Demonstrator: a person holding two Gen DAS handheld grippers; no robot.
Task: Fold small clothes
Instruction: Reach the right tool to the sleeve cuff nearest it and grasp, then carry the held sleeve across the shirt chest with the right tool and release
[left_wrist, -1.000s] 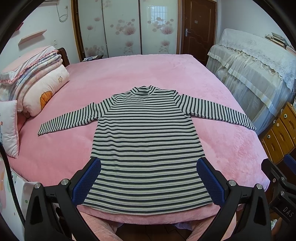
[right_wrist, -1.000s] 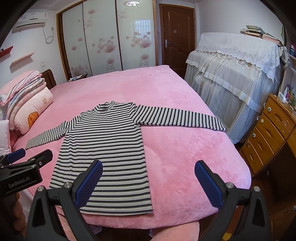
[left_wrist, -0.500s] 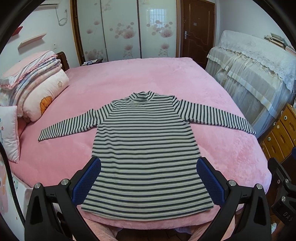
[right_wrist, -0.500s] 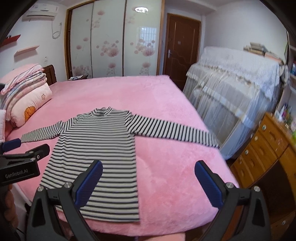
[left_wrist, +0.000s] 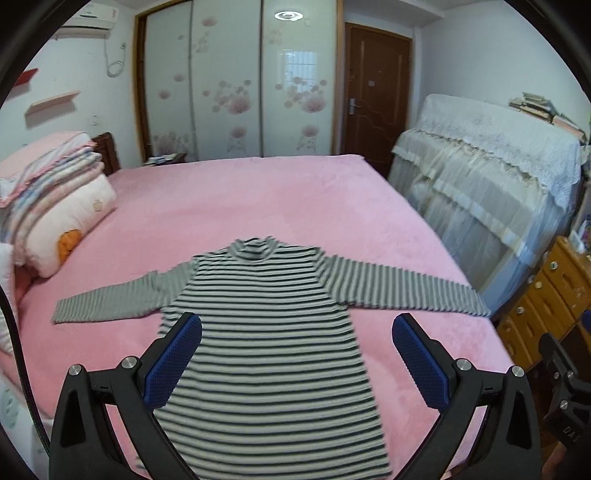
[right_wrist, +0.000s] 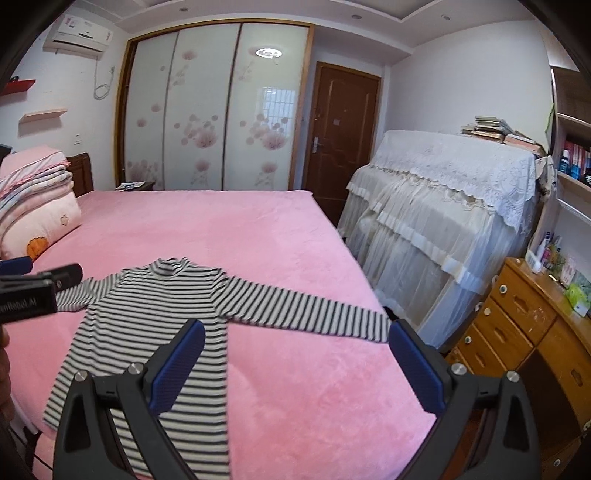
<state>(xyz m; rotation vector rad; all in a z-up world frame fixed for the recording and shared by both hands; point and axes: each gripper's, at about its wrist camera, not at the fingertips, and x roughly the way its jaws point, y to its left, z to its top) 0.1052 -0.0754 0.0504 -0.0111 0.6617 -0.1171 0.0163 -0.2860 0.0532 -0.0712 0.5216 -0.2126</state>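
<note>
There, near the foot edge of the pink bed (left_wrist: 280, 192), the striped turtleneck top (left_wrist: 269, 332) lies flat on its back, collar toward the wardrobe and both sleeves stretched out to the sides, unfolded. Above its hem hangs the left gripper (left_wrist: 297, 363), spread wide and holding nothing, while the right gripper (right_wrist: 295, 363), equally wide and empty, hangs over the bare blanket beside the top's right sleeve. Folded quilts (left_wrist: 48, 206) are stacked at the headboard, and a lace-draped piano (right_wrist: 443, 206) and wooden drawers (right_wrist: 517, 332) stand along the bed's right side.
</note>
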